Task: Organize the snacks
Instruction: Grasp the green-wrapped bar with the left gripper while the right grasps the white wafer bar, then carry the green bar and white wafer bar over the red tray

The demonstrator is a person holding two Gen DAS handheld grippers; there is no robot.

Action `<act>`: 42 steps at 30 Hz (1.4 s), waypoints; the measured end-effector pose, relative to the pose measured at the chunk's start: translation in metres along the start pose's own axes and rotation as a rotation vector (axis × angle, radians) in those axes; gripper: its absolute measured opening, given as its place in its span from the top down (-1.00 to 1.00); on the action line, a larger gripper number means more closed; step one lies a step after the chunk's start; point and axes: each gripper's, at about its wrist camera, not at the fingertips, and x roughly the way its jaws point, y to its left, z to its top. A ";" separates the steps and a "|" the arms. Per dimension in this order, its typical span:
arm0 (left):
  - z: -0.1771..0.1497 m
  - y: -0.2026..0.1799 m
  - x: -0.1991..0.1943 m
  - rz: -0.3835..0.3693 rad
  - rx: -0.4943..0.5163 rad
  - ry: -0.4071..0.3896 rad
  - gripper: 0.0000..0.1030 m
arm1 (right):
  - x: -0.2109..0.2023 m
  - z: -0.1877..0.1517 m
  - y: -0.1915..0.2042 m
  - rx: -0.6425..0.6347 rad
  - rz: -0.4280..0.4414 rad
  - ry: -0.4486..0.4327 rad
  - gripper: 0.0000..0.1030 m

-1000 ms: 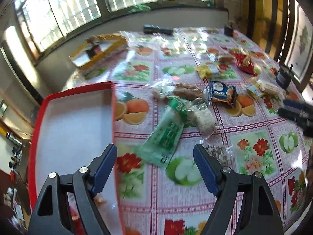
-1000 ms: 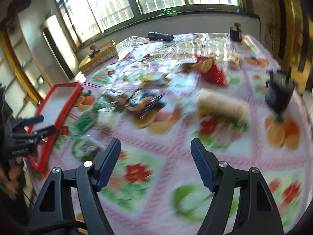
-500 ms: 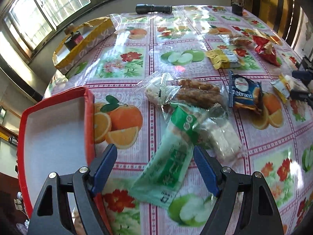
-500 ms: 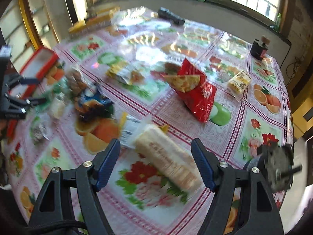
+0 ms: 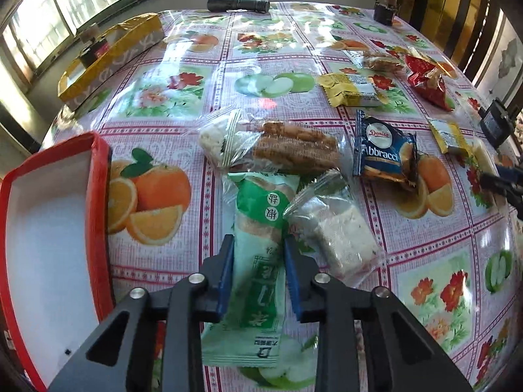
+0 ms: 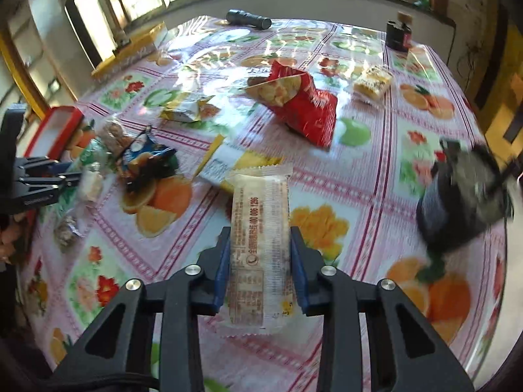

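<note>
My left gripper (image 5: pixel 258 261) is shut on a long green snack packet (image 5: pixel 258 281) lying on the fruit-print tablecloth. A red tray with a white floor (image 5: pixel 49 228) lies just left of it. My right gripper (image 6: pixel 260 254) is shut on a pale wafer packet (image 6: pixel 260 228). Loose snacks lie around: a clear bag of white cake (image 5: pixel 336 228), a bag of brown sticks (image 5: pixel 278 147), a blue Abbracci pack (image 5: pixel 382 153), a yellow pack (image 5: pixel 349 89) and a red crisp bag (image 6: pixel 300 101).
A yellow box (image 5: pixel 111 52) stands at the far left edge. A black torch (image 5: pixel 238 3) lies at the far side by the window. A dark round device (image 6: pixel 464 196) sits right of my right gripper. A small dark bottle (image 6: pixel 397 34) stands far right.
Both grippers went from open to shut. The left one closed on the green packet. The right one swung onto the wafer packet and closed on it.
</note>
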 end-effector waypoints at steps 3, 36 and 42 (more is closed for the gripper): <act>-0.013 0.004 -0.012 -0.045 -0.040 -0.014 0.53 | -0.013 -0.010 0.009 0.055 0.028 -0.042 0.33; -0.084 0.029 -0.135 0.131 -0.189 -0.307 0.53 | -0.065 -0.047 0.172 0.136 0.276 -0.219 0.32; -0.096 0.048 -0.138 0.171 -0.220 -0.321 0.53 | -0.065 -0.037 0.200 0.103 0.307 -0.236 0.32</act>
